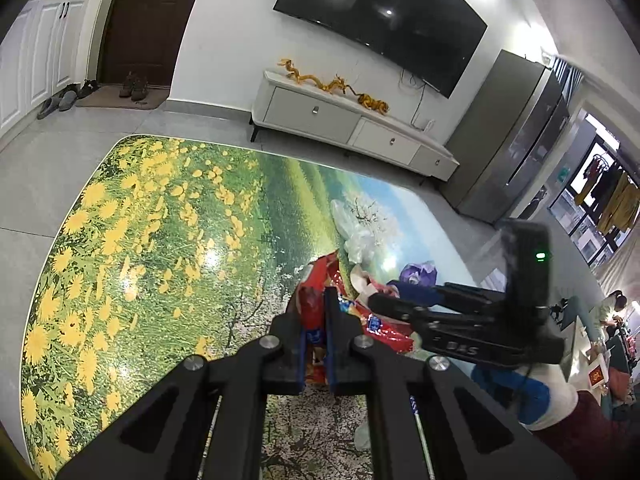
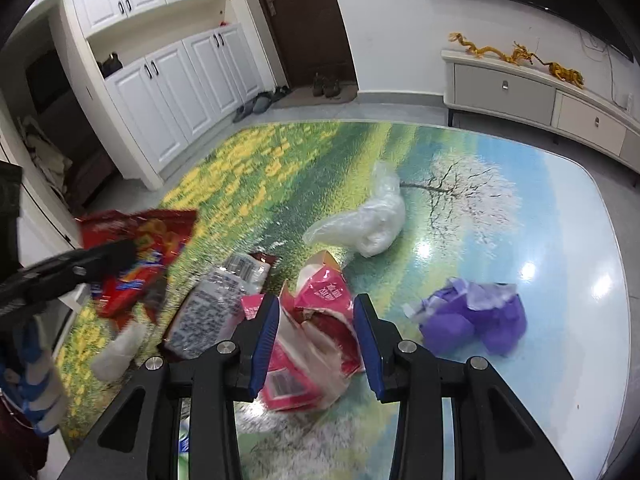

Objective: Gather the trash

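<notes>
My left gripper (image 1: 316, 306) is shut on a red snack bag (image 1: 384, 332); the crumpled bag hangs from its tips just above the table (image 1: 160, 240). The right wrist view shows this bag (image 2: 136, 240) at the left, blurred, with the left gripper (image 2: 120, 250) on it. My right gripper (image 2: 316, 332) stands open over a torn pink package (image 2: 320, 312) lying on the table, one blue pad on each side of it. Other trash lies around: a clear plastic bag (image 2: 372, 220), a purple wrapper (image 2: 472, 320), a silver printed packet (image 2: 208, 308) and a white crumpled scrap (image 2: 116, 352).
The table (image 2: 520, 200) has a glossy meadow-and-tree print and rounded corners. Behind it stand a white TV cabinet (image 1: 352, 128), a grey fridge (image 1: 512, 140) and white cupboards (image 2: 172, 92). A blue-and-white sleeve (image 1: 516, 396) shows behind the right gripper. A person (image 1: 612, 308) sits far right.
</notes>
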